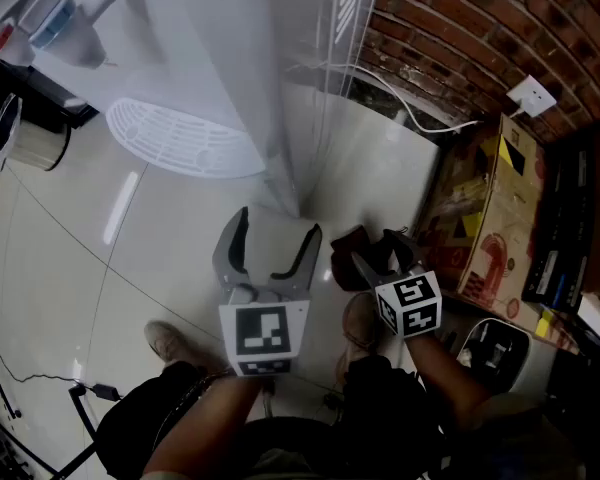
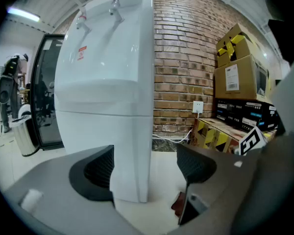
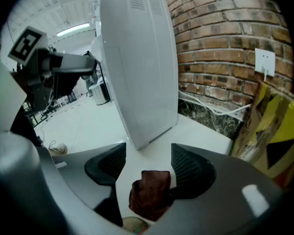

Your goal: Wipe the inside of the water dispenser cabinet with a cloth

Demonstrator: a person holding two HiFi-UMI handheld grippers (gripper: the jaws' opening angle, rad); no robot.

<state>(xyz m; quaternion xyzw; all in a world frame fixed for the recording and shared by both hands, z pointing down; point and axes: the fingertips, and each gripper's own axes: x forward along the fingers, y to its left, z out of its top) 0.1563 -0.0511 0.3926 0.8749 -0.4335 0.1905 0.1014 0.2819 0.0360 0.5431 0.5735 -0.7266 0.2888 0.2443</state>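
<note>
Head view: white water dispenser (image 1: pixel 220 48) stands on the pale tiled floor (image 1: pixel 90 258), close to the brick wall (image 1: pixel 460 18) at the floor's far edge. Seen from above, its grilled drip tray (image 1: pixel 180 133) juts out toward the left. In the left gripper view the taps sit up top, and the cabinet front below them reads as one closed white face.

Left tool (image 1: pixel 270 243): jaws stand wide apart, with nothing between the pads. Its own view looks level-ish along the jaws at the dispenser's lower front corner. It is not touching the dispenser.

Right tool (image 1: pixel 378 253): just right of the left tool and angled down more steeply. Its jaws also stand apart. The dark reddish-brown cloth (image 3: pixel 149 192) sits bunched low between them. It lies against the right-hand pad, and bare floor shows between it and the other pad, so the pads are not pressing on it from both sides. What carries the cloth I cannot tell. From the head view the cloth is a dark lump at this tool's tips, short of the dispenser's near corner and clear of it.

Surroundings: printed cardboard boxes (image 1: pixel 495 208) are stacked along the wall at the floor's right edge. A white wall socket (image 1: pixel 532 95) sits on the brick above them, with a white cable (image 1: pixel 410 108) trailing from it along the wall foot. A cylindrical bin (image 1: pixel 35 138) stands at the left edge. The person's shoes (image 1: pixel 170 343) are on the floor beneath the tools.
</note>
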